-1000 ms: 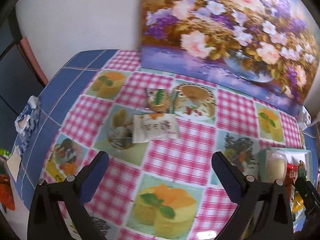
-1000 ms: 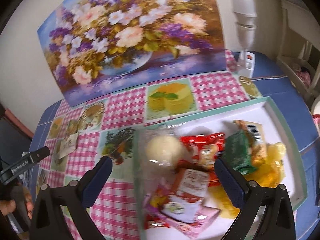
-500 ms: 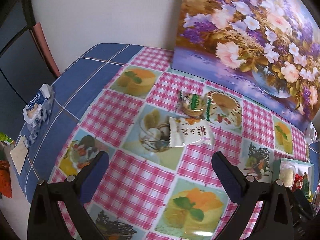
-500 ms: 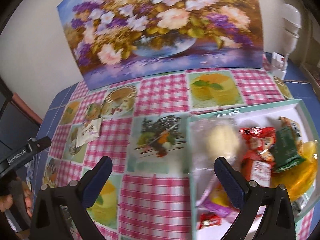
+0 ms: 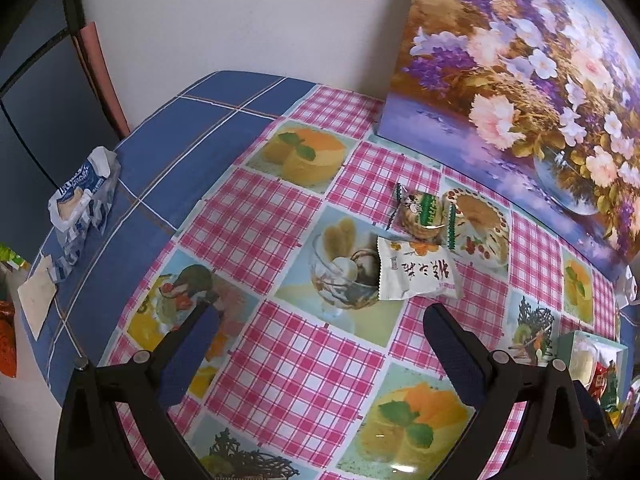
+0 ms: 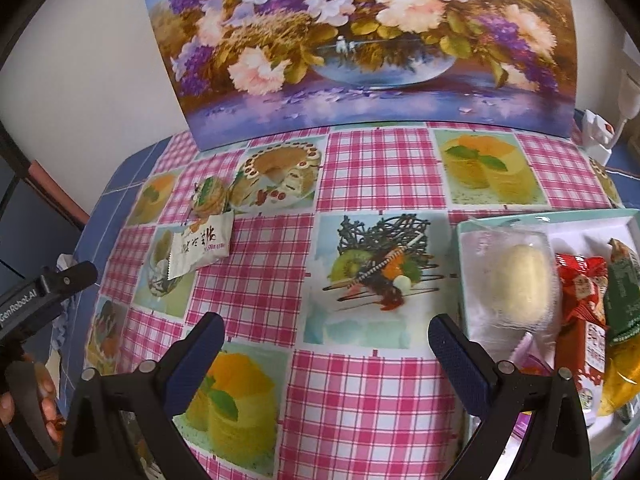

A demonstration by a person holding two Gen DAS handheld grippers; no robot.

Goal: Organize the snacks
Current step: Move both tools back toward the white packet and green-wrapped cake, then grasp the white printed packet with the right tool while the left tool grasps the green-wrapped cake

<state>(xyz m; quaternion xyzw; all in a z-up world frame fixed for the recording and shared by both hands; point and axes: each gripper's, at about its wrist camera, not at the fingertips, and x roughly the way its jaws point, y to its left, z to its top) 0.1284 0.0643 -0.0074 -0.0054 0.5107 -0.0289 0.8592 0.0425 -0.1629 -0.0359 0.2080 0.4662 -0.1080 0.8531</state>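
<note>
Two loose snacks lie on the checked tablecloth: a white packet (image 5: 416, 274) (image 6: 202, 246) with printed characters, and just behind it a clear-wrapped round biscuit (image 5: 424, 214) (image 6: 210, 196) with a green label. My left gripper (image 5: 320, 334) is open and empty, a short way in front of the white packet. At the right, a mint-rimmed white tray (image 6: 464, 228) (image 5: 568, 340) holds a wrapped pale bun (image 6: 520, 280), red packets (image 6: 580, 288) and green and yellow ones. My right gripper (image 6: 326, 340) is open and empty over the cloth, left of the tray.
A large flower painting (image 6: 360, 40) (image 5: 520, 80) leans on the wall at the table's back. A torn blue-and-white wrapper (image 5: 80, 200) lies on the blue cloth at the far left edge. A white device (image 6: 600, 136) stands at the back right. A hand (image 6: 44, 400) holds the left gripper.
Both grippers have swung left. The two loose snacks now sit nearer the middle of the left view, and the tray has slid to the right edge of both views.
</note>
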